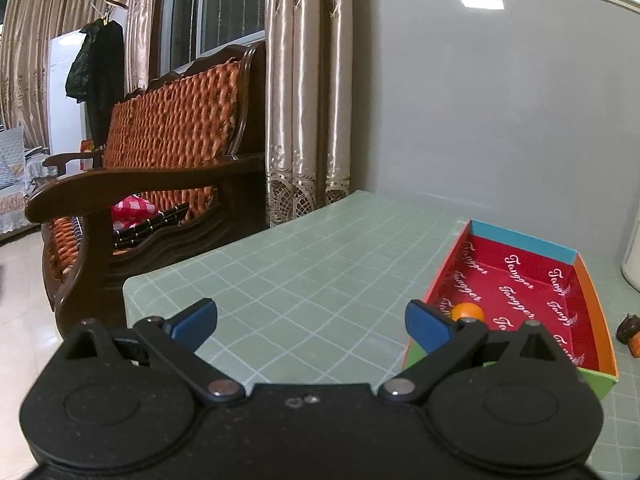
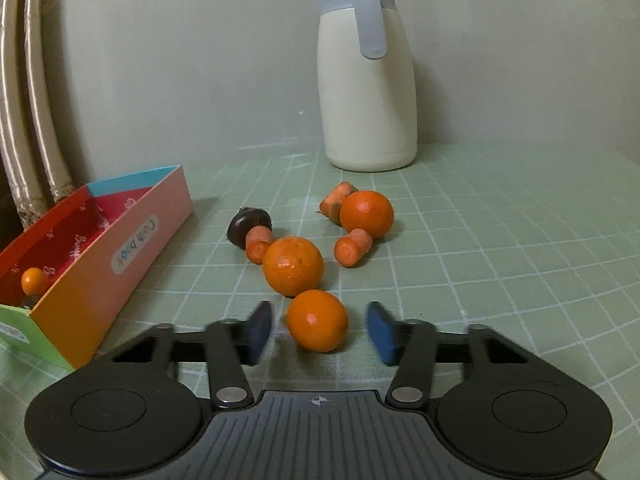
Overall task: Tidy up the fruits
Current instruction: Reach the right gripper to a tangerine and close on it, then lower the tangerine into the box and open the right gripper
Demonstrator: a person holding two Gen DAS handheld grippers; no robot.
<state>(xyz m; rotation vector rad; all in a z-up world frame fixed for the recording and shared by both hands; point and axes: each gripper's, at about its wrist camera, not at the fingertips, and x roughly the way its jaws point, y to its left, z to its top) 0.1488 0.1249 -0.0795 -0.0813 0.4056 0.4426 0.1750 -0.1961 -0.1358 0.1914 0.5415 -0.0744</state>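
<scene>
Three oranges lie on the green grid mat in the right wrist view. The nearest orange sits between the blue pads of my right gripper, with a small gap on each side, so the pads do not press it. A second orange and a third lie farther back among carrot pieces. My left gripper stands wide open over the mat with nothing between its fingers. Just right of it is the colourful box, which holds one small orange.
A cream jug with a grey lid stands at the back by the wall. A dark round fruit touches a carrot piece. The box is left of the fruits. A wooden sofa and curtains lie beyond the table's left edge.
</scene>
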